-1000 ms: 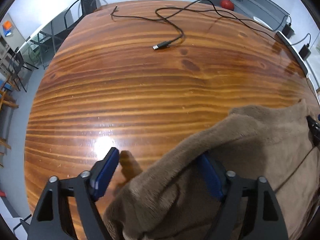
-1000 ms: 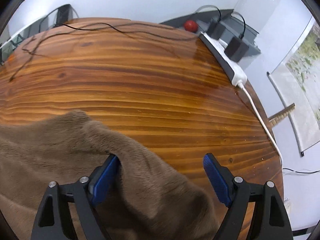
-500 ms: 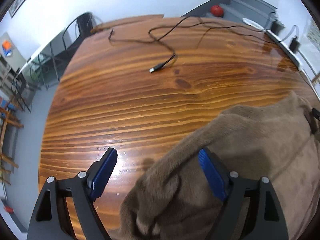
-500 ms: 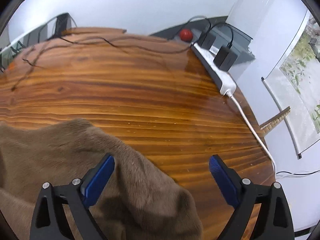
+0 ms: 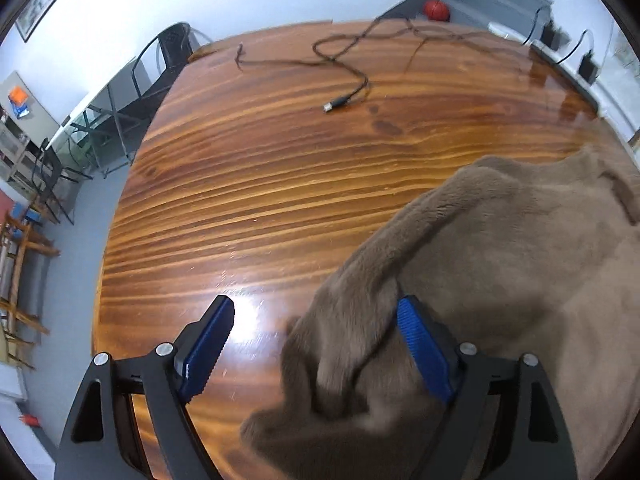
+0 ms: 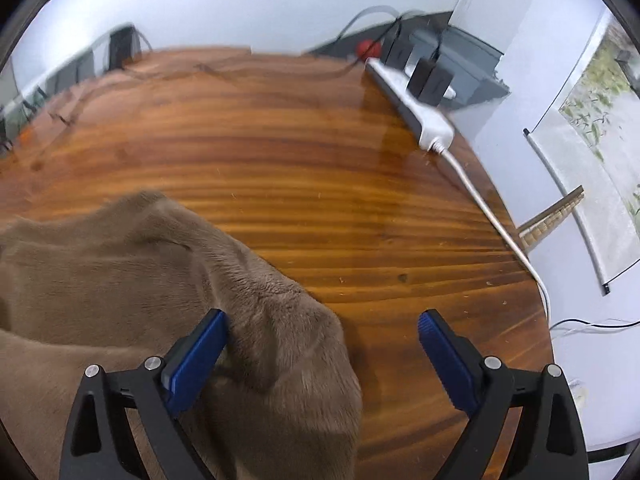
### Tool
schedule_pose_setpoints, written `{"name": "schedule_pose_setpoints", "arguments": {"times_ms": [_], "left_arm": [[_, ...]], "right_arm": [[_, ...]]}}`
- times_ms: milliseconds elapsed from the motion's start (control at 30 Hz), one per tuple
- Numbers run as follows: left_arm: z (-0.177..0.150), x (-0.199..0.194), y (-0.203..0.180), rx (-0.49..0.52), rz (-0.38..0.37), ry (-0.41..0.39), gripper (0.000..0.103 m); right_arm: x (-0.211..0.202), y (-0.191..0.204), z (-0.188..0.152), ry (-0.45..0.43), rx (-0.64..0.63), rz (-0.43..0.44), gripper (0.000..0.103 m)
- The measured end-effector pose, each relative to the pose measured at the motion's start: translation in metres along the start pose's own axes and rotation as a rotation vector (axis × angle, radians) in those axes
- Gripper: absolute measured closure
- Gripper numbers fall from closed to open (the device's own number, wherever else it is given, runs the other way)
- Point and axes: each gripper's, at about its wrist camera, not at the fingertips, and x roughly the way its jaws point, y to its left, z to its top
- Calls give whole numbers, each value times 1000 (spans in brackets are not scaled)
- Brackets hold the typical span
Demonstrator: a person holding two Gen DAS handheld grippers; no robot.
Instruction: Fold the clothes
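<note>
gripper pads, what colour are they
Blue, ridged pads on black finger frames; clearest in the right wrist view.

bare table point(image 5: 280, 200) ahead, black cable point(image 5: 348, 80) far side, power strip point(image 6: 416, 112) along right edge

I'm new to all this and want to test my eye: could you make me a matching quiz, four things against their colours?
Things:
1. fuzzy fleece garment
2. round ball beyond the table
3. long power strip
4. loose thin cable with a plug end

Colours:
A. white
B. black
C. brown
D. red

Pairs: 1-C, 2-D, 3-A, 4-B
</note>
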Motion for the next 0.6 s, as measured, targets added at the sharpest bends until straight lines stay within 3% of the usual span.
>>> {"name": "schedule_pose_setpoints", "arguments": {"times_ms": [233, 400, 467, 600], "left_arm": [[-46, -66, 3, 45, -88, -78, 16], [-83, -85, -15, 88, -178, -67, 16], [-97, -84, -24, 116, -200, -54, 16], [-120, -82, -35, 133, -248, -23, 16]], "right_arm": [[-64, -27, -60, -20, 129, 479, 7], [-62, -11, -92, 32, 82, 547, 7], [-56, -8, -97, 42, 88, 563, 12], [-47, -2, -95, 49, 85, 581, 32]]}}
